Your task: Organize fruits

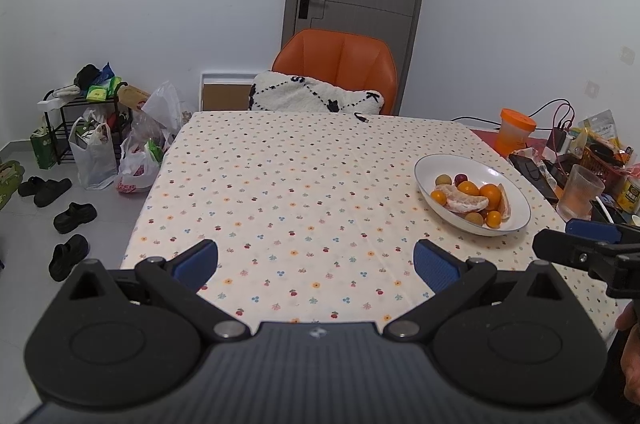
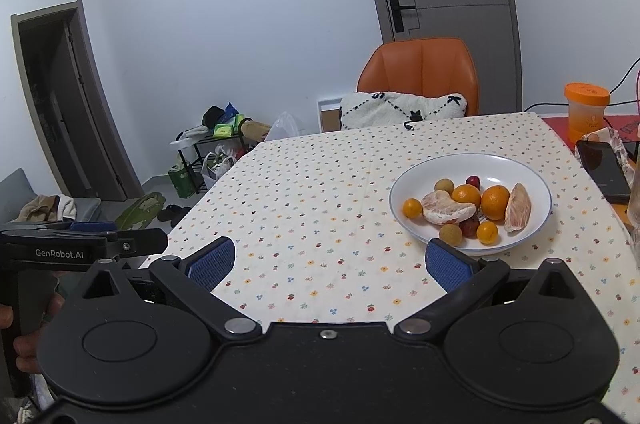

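Both tools are held low over the near edge of a table covered by a flower-dotted cloth (image 1: 304, 184), and neither is in contact with any fruit. The left gripper (image 1: 316, 266) is seen released, its blue-padded fingers (image 1: 198, 264) spread wide with nothing between them; bare cloth is framed in the gap. The right gripper (image 2: 334, 264) is likewise spread wide and empty. Ahead of the left gripper and off to its right, a white bowl (image 1: 516, 202) is seen resting on the cloth, well apart from the fingers. From the right gripper the same bowl (image 2: 532, 180) lies just ahead and slightly right, its near rim partly hidden behind the right finger's blue pad (image 2: 448, 268). Inside it, several small oranges (image 2: 495, 202), two peeled citrus segments (image 2: 446, 208), brownish round fruits (image 2: 444, 185) and small dark red fruits (image 2: 473, 181) are piled together, touching one another. Further ahead, an orange chair (image 1: 340, 64) with a white cushion (image 1: 312, 96) is drawn up to the far edge of the table. To the right of the bowl, an orange-lidded cup (image 1: 514, 134), a ribbed glass (image 1: 580, 190) and a dark phone (image 2: 604, 170) are gathered beside the cloth.
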`<state>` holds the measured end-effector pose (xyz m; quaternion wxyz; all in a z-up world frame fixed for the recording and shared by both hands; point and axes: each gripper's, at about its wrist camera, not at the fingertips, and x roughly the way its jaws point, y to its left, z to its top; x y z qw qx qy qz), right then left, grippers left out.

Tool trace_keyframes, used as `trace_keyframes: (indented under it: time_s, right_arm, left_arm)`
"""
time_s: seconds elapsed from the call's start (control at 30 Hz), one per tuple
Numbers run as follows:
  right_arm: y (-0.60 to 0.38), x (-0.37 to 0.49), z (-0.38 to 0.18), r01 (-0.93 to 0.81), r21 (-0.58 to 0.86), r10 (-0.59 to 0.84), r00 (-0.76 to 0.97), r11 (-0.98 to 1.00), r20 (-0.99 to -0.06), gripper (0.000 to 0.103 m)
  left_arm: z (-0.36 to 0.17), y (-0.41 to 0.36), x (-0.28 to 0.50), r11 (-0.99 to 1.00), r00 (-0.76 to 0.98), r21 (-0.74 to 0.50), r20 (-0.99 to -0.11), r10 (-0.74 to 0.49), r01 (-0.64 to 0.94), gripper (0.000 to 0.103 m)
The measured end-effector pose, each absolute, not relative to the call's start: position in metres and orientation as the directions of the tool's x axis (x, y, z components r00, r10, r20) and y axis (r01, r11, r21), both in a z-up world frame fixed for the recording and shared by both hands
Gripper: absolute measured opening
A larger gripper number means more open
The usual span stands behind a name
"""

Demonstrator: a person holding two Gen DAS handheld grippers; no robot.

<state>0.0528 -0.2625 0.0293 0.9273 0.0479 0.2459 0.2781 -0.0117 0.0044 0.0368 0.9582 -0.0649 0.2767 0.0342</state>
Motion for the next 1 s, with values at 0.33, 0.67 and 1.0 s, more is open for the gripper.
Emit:
trace_keyframes:
  time_s: [0.33, 0.67, 1.0]
  right_arm:
    - [-0.2647, 0.0512, 0.0321, -0.487, 0.228, 0.536, 0.731, 0.843, -0.423, 0.103]
    - [-0.2639, 0.0517, 0.0315, -0.491, 0.230, 0.540, 0.726, 0.840, -0.426, 0.103]
    - [-0.2646, 0.0530, 0.0306, -0.488, 0.228, 0.537, 0.727, 0.843, -0.428, 0.103]
  left_arm:
    - [0.0393, 0.0043, -0.0137, 0.989, 0.848, -0.104, -0.529, 0.031, -0.101, 0.103]
    - [0.0388, 0.0079, -0.0155, 0.988, 0.848, -0.108, -0.529, 0.040, -0.114, 0.103]
    - [0.0401, 0.0074, -0.0157, 0.989, 0.847, -0.105, -0.530, 0.033, -0.104, 0.103]
